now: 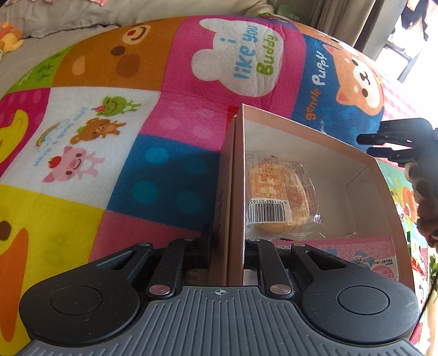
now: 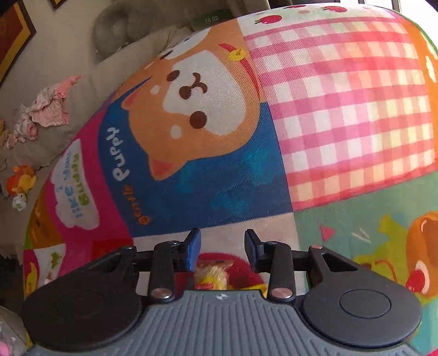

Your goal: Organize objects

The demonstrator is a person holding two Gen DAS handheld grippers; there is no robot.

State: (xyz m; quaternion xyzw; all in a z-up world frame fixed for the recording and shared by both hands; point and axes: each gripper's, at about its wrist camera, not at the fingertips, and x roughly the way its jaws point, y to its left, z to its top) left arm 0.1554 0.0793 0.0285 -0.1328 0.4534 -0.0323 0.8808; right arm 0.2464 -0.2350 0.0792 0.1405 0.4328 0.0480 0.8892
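My left gripper (image 1: 227, 241) is shut on the near left wall of an open pink cardboard box (image 1: 238, 169) that rests on a colourful cartoon play mat (image 1: 109, 137). Inside the box lie a wrapped pastry with a barcode label (image 1: 279, 194) and a pink snack packet (image 1: 353, 254). My right gripper (image 2: 223, 246) shows in the left wrist view (image 1: 383, 145) just past the box's far right corner. Its blue-padded jaws stand apart. A small fuzzy yellow and brown plush toy (image 2: 213, 276) sits low between them; I cannot tell if they touch it.
The mat (image 2: 328, 109) covers a bed or sofa. Grey bedding (image 1: 54, 24) lies beyond it with small plush toys (image 2: 20, 183) and a bundle of pink cloth (image 2: 49, 109). A brown furry thing (image 1: 427, 197) shows at the right edge of the left wrist view.
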